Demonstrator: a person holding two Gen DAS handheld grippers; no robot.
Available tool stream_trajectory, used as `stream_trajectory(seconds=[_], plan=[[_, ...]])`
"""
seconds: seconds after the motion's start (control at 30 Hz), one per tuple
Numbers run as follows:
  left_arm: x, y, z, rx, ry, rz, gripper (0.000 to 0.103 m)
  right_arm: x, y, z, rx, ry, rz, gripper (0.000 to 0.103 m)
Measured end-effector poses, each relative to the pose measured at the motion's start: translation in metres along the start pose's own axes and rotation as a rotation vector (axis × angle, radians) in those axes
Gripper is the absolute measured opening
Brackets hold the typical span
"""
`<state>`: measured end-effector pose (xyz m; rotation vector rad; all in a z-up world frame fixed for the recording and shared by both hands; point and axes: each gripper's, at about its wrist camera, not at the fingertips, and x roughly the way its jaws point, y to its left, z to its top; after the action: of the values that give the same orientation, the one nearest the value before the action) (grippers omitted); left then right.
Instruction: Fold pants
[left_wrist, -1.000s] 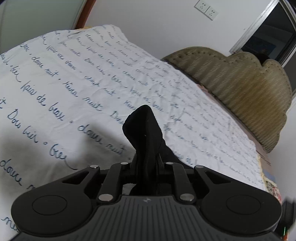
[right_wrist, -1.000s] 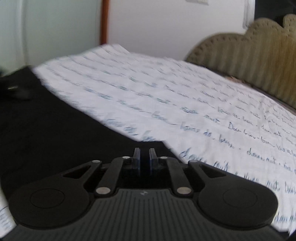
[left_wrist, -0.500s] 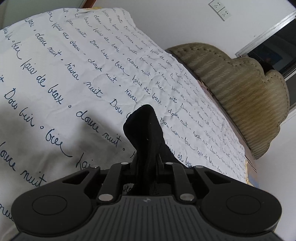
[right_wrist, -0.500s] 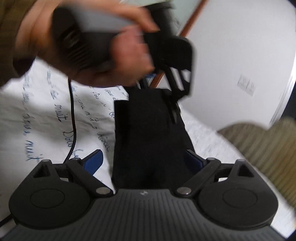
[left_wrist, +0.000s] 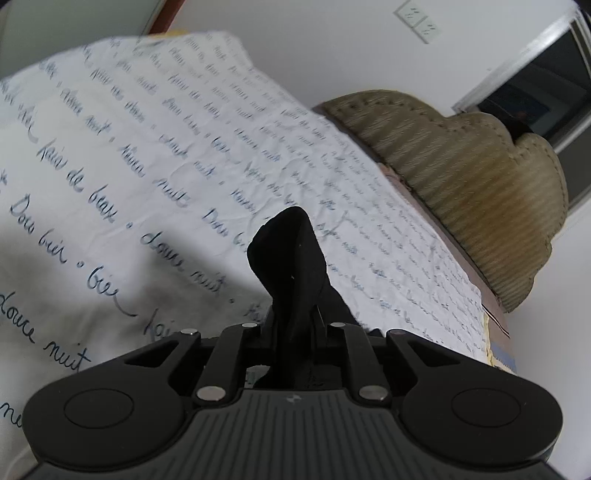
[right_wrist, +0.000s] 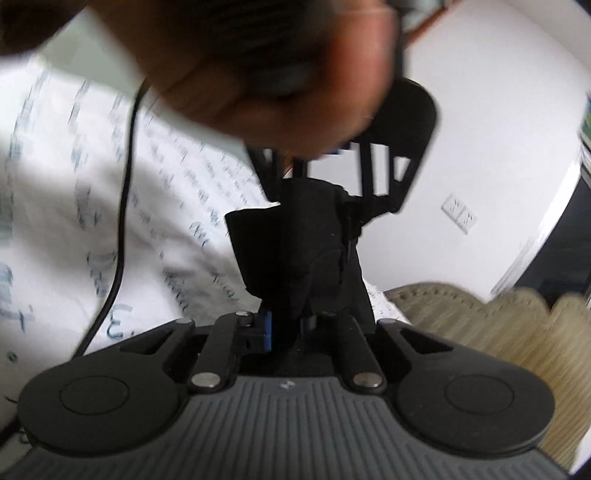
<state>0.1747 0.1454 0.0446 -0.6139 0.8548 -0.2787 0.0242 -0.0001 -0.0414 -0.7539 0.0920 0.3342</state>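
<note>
Both the left gripper (left_wrist: 295, 325) and right gripper (right_wrist: 291, 325) pinch the black pants (right_wrist: 295, 251) close together, above the bed (left_wrist: 129, 177); the right one's jaws have just snapped shut.

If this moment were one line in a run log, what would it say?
step: fold pants | left tool: shut on black pants | right tool: just closed on black pants | surface: script-printed sheet

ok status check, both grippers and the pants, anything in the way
Left gripper shut on black pants. Right gripper jaws just closed on the same pants, fabric pinched between them. Person's hand and a cable close overhead.
</note>
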Motion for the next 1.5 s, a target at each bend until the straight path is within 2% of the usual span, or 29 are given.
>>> stream_trajectory(seconds=[0.13,0.23,0.5,0.77,1.0,1.5], plan=[[-0.009,-0.027,-0.003,0.043,-0.025,-0.009,0.014,-0.016,-0.043,0.001,0.180,-0.015,0.041,0.010],[-0.012,-0.046,-0.006,0.064,-0.038,-0.010,0.014,-0.027,-0.061,0.000,0.205,-0.032,0.007,0.009],[-0.013,-0.088,-0.020,0.106,-0.052,0.004,0.014,-0.058,-0.099,-0.016,0.335,-0.063,0.008,0.009],[-0.004,-0.136,-0.043,0.149,-0.046,0.005,0.014,-0.082,-0.128,-0.039,0.438,-0.082,-0.035,0.009],[0.022,-0.184,-0.074,0.216,-0.003,-0.013,0.014,-0.103,-0.156,-0.075,0.538,-0.068,-0.090,0.009],[0.111,-0.269,-0.158,0.352,0.152,-0.015,0.014,-0.153,-0.210,-0.174,0.768,0.015,-0.245,0.009]])
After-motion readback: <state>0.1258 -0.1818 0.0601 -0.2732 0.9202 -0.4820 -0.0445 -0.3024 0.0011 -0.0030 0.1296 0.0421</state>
